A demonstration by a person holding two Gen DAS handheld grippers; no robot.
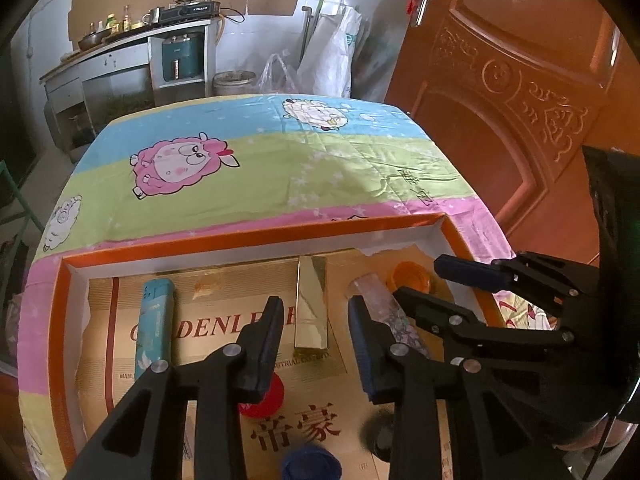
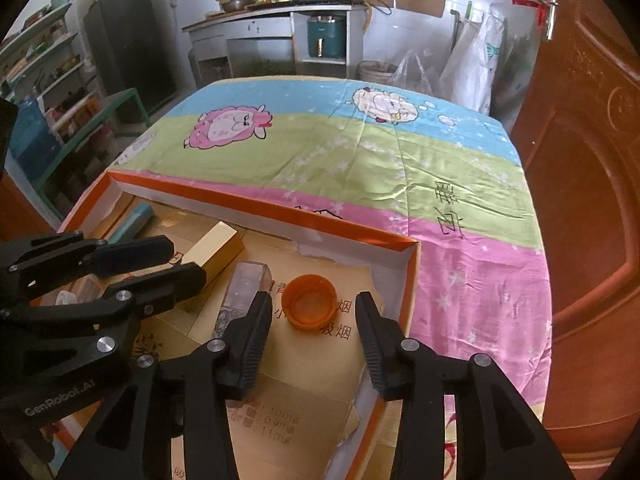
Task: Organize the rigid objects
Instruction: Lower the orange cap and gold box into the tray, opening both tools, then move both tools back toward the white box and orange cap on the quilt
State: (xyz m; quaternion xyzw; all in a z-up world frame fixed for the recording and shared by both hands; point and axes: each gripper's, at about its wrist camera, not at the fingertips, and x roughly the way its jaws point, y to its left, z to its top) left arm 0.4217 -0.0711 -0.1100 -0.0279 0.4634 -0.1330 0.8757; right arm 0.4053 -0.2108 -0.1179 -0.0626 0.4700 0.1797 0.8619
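Tray (image 1: 256, 236): shallow orange-rimmed box with white inner walls, lower half of both views, lying on the cloth; its floor is gold printed cardboard.
Cloth (image 1: 280, 168): blue, green and pink bands with cartoon sheep, covering the table across the middle of both views.
Left gripper (image 1: 316, 340): lower centre of the left view, over the tray floor; jaws part open with nothing between the pads. In the right view it enters from the left edge (image 2: 160, 268).
Right gripper (image 2: 314, 340): lower centre of the right view, jaws part open, holding nothing; the cap lies just beyond the gap between the fingertips, pads clear of it. In the left view it shows at right (image 1: 424, 284).
Cap (image 2: 309, 306): orange, open side up, on the tray floor near the far right corner; in the left view partly hidden behind the right gripper (image 1: 412, 276).
Gold box (image 1: 311, 304): long, shiny, lying flat at tray centre, just beyond the left gripper's tips.
Blue tube (image 1: 154, 324): patterned, lying lengthways at tray left.
Clear tube (image 2: 244, 292): transparent, flecked inside, lying between gold box and cap.
Red disc (image 1: 266, 396): on the tray floor under the left gripper's left finger; partly hidden.
Blue cap (image 1: 311, 462): dark, bottom edge of the left view.
Door (image 1: 520, 100): carved brown wood, right side.
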